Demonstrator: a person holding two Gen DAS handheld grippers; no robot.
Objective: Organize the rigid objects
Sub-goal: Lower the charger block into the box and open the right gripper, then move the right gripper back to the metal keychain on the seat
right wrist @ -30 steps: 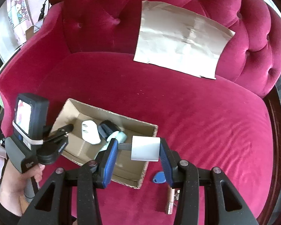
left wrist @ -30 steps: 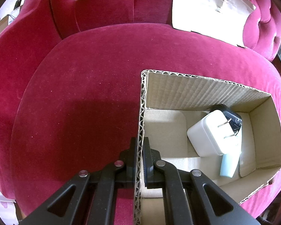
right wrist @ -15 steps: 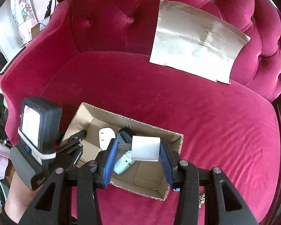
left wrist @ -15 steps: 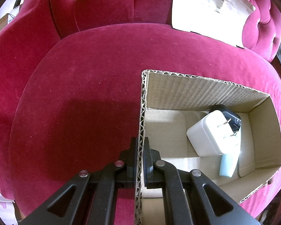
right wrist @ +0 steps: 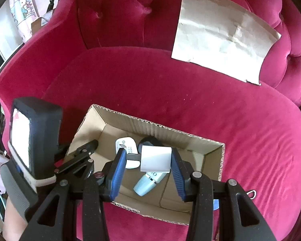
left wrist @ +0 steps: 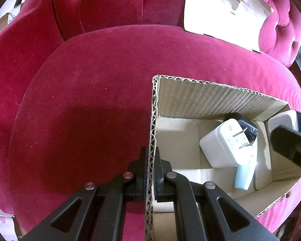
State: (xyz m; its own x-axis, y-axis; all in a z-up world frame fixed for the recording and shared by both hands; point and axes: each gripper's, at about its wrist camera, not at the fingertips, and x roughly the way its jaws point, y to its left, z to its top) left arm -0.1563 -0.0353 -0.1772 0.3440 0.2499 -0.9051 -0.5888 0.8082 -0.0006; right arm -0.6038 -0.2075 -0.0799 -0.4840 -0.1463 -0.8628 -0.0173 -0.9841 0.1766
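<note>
The box wall (left wrist: pixel 153 120) is being pinched by the left gripper (left wrist: pixel 150 160), low in the frame; a white block (right wrist: pixel 156 158) is being squeezed by the right gripper (right wrist: pixel 146 160) above the box

Left wrist view: sits on the left gripper (left wrist: pixel 149 168), looks steeply down along its fingers, very near the cardboard box (left wrist: pixel 210 96), whose side wall runs up from 6 o'clock.
Right wrist view: sits on the right gripper (right wrist: pixel 146 160), looks steeply down from higher and farther back; the whole box (right wrist: pixel 221 160) lies below centre.
Shared: box interior, red sofa (left wrist: pixel 90 100) seat, paper sheet (right wrist: pixel 220 34) at 1 o'clock in both.
Cross-sight: left gripper (right wrist: pixel 84 156) at 8 o'clock in the right view; right gripper (left wrist: pixel 291 140) edge at 3 o'clock in the left.
</note>
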